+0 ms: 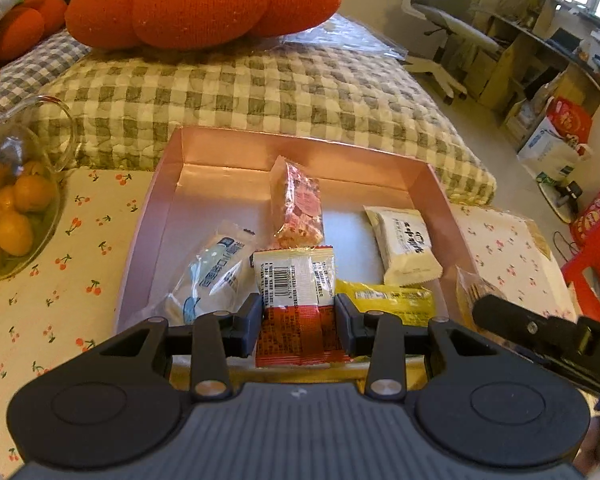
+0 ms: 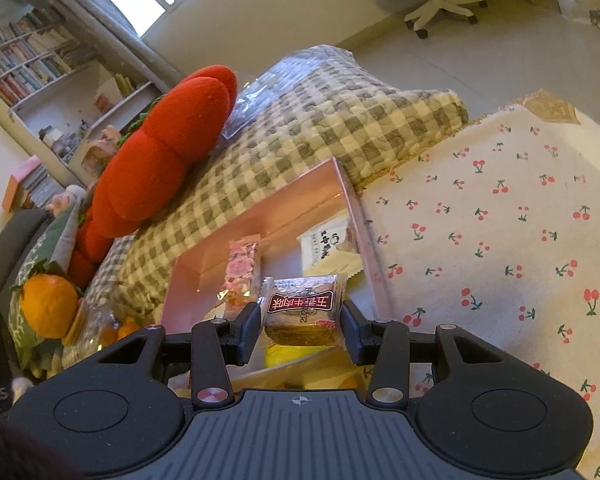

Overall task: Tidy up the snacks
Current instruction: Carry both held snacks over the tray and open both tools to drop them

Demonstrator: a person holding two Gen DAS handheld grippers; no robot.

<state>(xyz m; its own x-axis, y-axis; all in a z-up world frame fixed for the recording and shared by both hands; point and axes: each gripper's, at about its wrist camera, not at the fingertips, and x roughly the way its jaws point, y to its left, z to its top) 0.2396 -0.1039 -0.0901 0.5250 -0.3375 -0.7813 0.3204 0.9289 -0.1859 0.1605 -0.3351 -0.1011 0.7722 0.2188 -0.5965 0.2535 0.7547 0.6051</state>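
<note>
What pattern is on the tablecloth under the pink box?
Small red cherries on cream tablecloth, clearest in the right wrist view.

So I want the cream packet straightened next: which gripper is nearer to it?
Right. The right gripper comes in beside the box's right wall, just below the cream packet. The left gripper sits further left, at the near edge.

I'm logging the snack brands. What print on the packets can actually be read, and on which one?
"五香牛肉味": dark label on the clear cracker packet in the right gripper.
Barcode and fine print on the red and white packet in the left gripper: too small.
Cream packet and blue and white packet: characters blurred.
</note>
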